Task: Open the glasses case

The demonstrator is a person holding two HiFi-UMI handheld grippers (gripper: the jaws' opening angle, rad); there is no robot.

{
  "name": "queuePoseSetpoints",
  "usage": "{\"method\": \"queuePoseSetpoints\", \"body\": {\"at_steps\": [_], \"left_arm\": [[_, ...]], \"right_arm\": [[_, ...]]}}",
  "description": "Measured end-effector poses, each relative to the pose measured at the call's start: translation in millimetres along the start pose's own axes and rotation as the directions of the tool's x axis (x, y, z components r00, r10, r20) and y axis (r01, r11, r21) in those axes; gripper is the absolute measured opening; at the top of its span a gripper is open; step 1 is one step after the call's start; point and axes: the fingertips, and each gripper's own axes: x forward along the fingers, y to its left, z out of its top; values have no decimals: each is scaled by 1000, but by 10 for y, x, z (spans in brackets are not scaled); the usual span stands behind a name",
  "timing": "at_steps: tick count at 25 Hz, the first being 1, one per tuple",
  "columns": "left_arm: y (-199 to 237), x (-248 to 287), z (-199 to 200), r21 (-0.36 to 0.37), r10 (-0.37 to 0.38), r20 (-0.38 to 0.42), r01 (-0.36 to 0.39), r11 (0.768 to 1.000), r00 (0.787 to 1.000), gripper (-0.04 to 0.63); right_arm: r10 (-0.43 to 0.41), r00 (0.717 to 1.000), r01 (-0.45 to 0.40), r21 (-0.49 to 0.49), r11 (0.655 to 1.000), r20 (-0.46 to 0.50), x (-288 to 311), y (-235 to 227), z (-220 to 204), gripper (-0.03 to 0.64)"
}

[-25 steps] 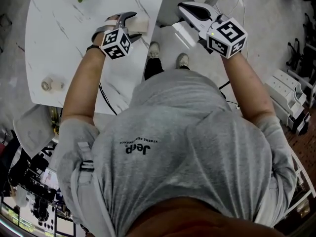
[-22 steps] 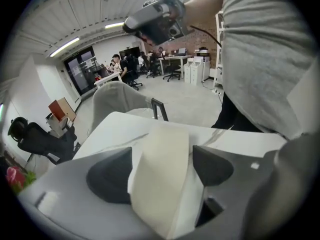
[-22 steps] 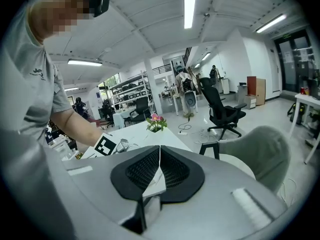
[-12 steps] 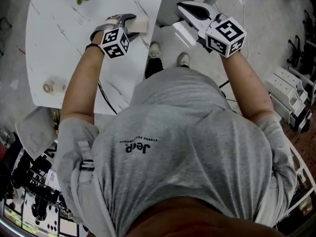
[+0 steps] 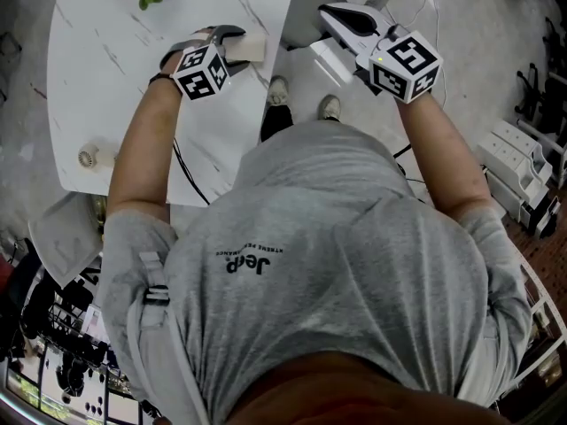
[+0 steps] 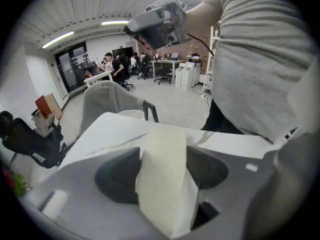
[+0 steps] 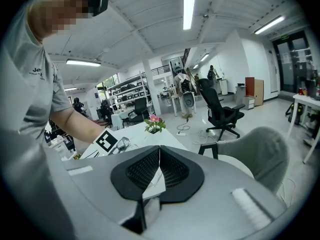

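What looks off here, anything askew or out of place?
Glasses case sits tilted between the jaws of the left gripper, which have just been closing on it, near the edge of the table. Nothing else stands out.

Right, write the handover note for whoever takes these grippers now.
Left gripper: jaws have just been closing, and the pads press on the cream glasses case, which lies near the edge of the white table.
Right gripper: shut, nothing between its jaws, held beyond the table edge, apart from the case.
Done: case gripped by the left.
Left: the case looks closed. The lid is not yet opened, and the right gripper probably has to come over for that.
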Motion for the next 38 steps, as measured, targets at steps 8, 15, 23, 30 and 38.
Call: {"method": "queuePoseSetpoints", "body": {"at_steps": [8,15,23,30,38], "left_arm": [[57,-81,53,-25,-63,28,64,998,998,322],[81,-109,57,-47,-107,38,109,993,994,314],[127,-142,89,-72,-156,42,158,985,987,305],[142,-155,114,-68,-171,35,173,983,985,296],[226,-263,229,-44,-154,67,158,987,986,178]], "right_arm": [[-3,1000,3,5,1000,-4,16,-44,-14,2],[-10,1000,10,12,1000,-2,26,-106,-22,2],[-15,1000,15,12,1000,-3,9,-141,-26,2],[-28,1000,28,15,999,0,-29,-205,-11,2],[-36,999,36,11,999,2,-54,-229,41,2]]}}
